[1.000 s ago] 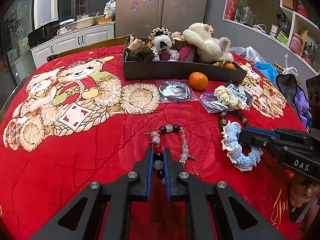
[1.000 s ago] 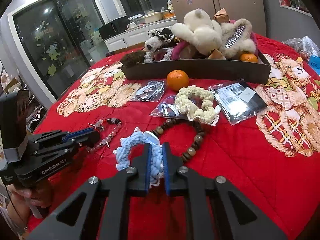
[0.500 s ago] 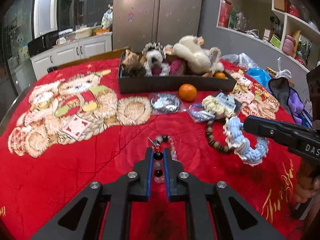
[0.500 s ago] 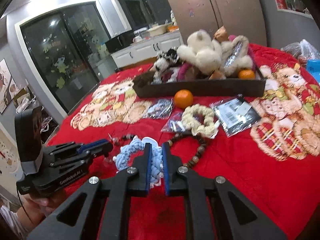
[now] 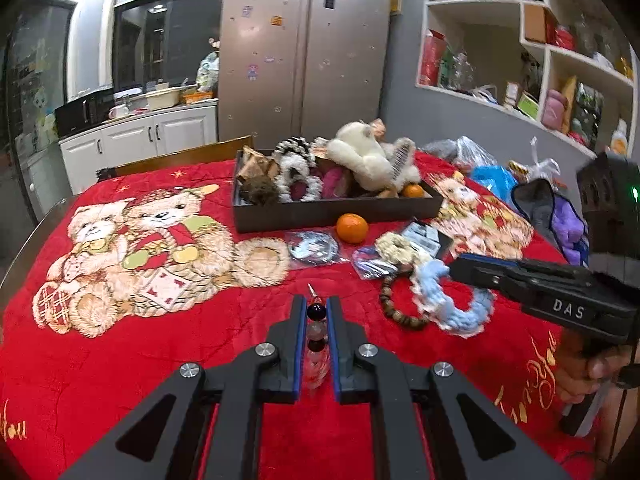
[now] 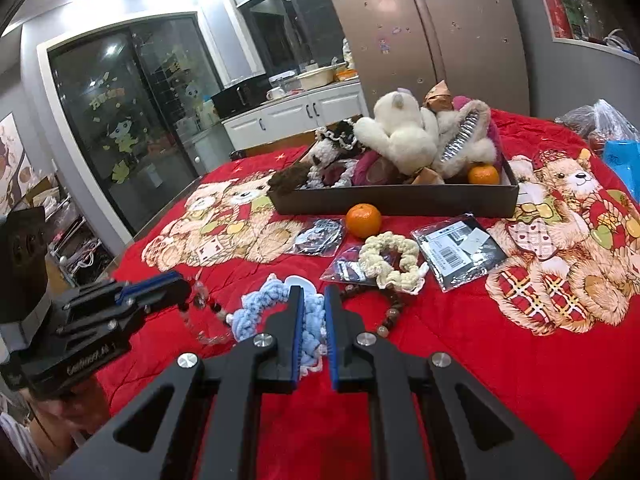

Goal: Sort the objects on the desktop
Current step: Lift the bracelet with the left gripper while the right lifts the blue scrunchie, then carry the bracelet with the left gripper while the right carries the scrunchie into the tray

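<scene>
Left wrist view is showing the left gripper [image 5: 316, 312] clamping a beaded bracelet [image 5: 316, 330], hanging clear of the red bench [image 5: 120, 360]. The right gripper [image 6: 308, 312] is pinching a blue knitted scrunchie [image 6: 260, 308]. Judging by this, both are carrying their picks. Next, each is needing transport toward the dark tray [image 5: 340, 212] at twelve o'clock, then release inside.

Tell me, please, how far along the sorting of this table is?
Partly done. The box already holds plush toys and an orange. In hand: the left tongs grip a bead bracelet, the right tongs a blue scrunchie. Left on the cloth: another orange, a cream scrunchie, a wooden bracelet and three packets.
</scene>
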Available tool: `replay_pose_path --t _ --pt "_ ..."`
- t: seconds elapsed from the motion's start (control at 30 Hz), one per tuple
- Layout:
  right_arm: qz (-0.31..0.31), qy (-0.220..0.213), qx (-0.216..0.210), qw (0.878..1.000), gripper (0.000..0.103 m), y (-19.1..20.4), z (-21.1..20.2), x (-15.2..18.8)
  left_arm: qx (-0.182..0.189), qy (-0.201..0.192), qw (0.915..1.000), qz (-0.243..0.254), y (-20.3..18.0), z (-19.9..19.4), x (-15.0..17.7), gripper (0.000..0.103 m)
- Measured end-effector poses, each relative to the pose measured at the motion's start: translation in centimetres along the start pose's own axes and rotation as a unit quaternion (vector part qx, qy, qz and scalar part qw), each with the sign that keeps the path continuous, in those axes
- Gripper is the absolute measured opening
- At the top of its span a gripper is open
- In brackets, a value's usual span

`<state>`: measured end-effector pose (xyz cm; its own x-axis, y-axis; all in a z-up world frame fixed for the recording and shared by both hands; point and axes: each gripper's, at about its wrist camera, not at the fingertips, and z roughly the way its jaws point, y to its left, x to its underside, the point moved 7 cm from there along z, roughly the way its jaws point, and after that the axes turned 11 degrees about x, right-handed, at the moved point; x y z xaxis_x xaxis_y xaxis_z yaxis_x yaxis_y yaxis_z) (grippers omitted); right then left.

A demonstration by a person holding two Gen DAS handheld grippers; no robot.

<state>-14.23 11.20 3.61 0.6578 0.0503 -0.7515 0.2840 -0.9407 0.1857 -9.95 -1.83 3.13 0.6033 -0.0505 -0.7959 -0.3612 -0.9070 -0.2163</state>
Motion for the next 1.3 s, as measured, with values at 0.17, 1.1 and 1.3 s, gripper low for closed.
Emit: replay_pose_path --t 0.17,1.1,1.3 --pt "-0.003 -0.005 -0.004 1.0 0.011 0.1 -0.6 -0.1 -0.007 -0.01 0.9999 -0.011 1.0 -0.7 -0.4 0.01" --pt "0.01 -0.058 0.026 0.998 0.011 0.0 -3.3 -7.2 0.01 -0.016 0.9997 -0.018 0.2 -0.7 -7.4 0.01" --pt "0.016 -0.069 0.029 0.997 0.011 -0.9 -3.6 -10.6 0.011 -0.021 0.9993 -0.029 1.0 0.0 -9.7 0.01"
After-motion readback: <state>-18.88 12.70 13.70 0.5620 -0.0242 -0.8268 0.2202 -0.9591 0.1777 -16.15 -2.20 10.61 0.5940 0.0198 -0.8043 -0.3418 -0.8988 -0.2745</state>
